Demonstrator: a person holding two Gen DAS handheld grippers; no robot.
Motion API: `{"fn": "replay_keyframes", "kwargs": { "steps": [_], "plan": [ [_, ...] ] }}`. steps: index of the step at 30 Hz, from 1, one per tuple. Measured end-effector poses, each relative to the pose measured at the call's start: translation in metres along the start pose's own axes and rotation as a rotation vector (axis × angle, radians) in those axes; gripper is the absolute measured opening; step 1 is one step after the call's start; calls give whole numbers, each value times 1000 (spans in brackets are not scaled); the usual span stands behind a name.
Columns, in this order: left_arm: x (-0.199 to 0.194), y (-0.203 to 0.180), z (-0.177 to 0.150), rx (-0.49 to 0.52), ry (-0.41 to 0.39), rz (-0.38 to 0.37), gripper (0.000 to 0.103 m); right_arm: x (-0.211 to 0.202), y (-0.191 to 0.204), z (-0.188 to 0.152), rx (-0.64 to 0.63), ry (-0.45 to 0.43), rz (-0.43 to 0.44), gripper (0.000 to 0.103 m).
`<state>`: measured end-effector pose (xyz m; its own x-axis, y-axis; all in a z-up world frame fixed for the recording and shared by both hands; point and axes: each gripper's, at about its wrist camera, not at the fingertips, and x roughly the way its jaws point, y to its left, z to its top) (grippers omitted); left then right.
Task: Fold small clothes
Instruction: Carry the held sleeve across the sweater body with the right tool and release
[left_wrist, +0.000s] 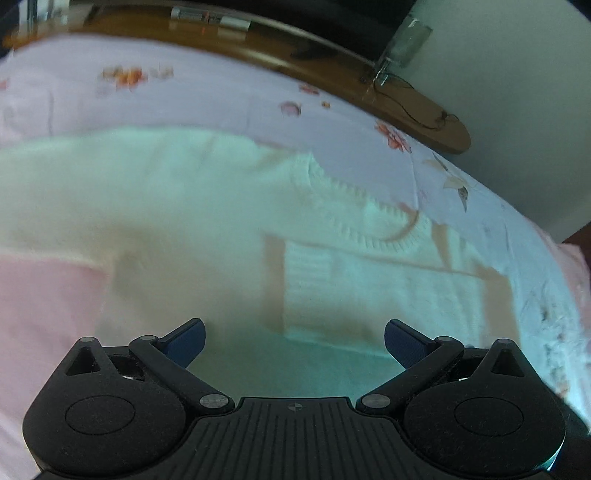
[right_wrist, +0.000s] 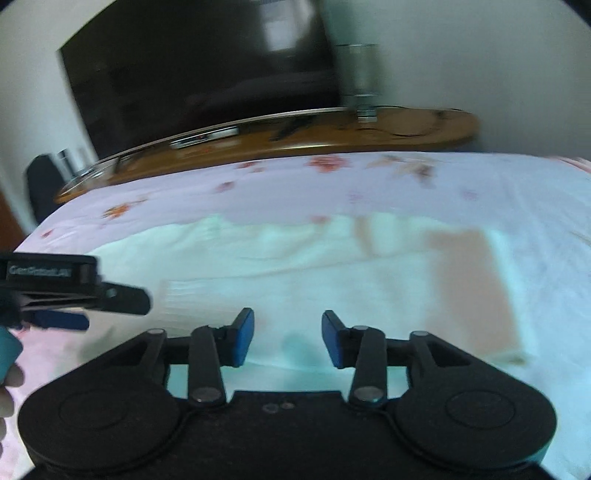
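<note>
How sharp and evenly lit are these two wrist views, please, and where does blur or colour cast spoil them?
Left wrist view: the left gripper is crisp, the white sweater smeared and tinted green, its ribbed collar readable. Right wrist view: motion blur smears the sweater, floral sheet and television; the right gripper stays sharper.

Your sweater (left_wrist: 229, 221) lies on the bed (left_wrist: 184, 99); beyond the bed's far edge runs the counter (right_wrist: 406, 125), with the television (right_wrist: 199, 74) behind it.
</note>
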<state>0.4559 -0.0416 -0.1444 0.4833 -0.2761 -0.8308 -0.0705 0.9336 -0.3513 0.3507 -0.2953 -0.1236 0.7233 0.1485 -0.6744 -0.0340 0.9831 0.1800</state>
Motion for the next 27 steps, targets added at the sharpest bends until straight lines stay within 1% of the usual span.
{"fn": "replay_keyframes", "kwargs": {
  "steps": [3,5,7,9,10,11,12,13,14,16,18,19,22,24,25,27],
  "plan": [
    [10,1,-4,-48,18,-26,103,-16,-17,-16,15,-13,-52,49],
    [15,3,-6,-82,19,-54,80,-19,-25,-21,31,-13,-69,49],
    [17,1,-7,-92,0,-62,80,-19,-31,-26,36,-11,-83,49],
    [19,3,-7,-125,-16,-91,79,-22,-38,-30,51,-10,-90,49],
    [19,4,-7,-145,-28,-104,77,-24,-40,-33,60,-8,-90,49],
    [19,6,-7,-162,-39,-116,59,-25,-42,-35,66,-9,-91,49],
    [21,7,-7,-174,-39,-132,46,-27,-44,-36,69,-12,-96,49],
    [24,8,-7,-190,-27,-141,26,-27,-46,-37,70,-13,-99,49],
    [29,9,-6,-207,-11,-147,15,-26,-48,-37,71,-12,-101,49],
    [34,7,-7,-211,-5,-139,15,-27,-51,-38,71,-11,-113,49],
    [31,3,-8,-196,-37,-134,14,-29,-53,-40,60,-15,-132,49],
    [27,1,-9,-193,-61,-130,4,-29,-54,-40,56,-19,-144,49],
    [9,-6,0,-175,-157,-146,4,-31,-56,-42,35,-23,-188,53],
    [-4,-4,12,-175,-222,-142,4,-30,-56,-43,15,-26,-237,64],
    [-13,-2,18,-175,-259,-133,4,-30,-57,-44,9,-28,-254,64],
    [-24,9,30,-181,-307,-119,4,-25,-59,-43,7,-18,-269,64]
  ]
}}
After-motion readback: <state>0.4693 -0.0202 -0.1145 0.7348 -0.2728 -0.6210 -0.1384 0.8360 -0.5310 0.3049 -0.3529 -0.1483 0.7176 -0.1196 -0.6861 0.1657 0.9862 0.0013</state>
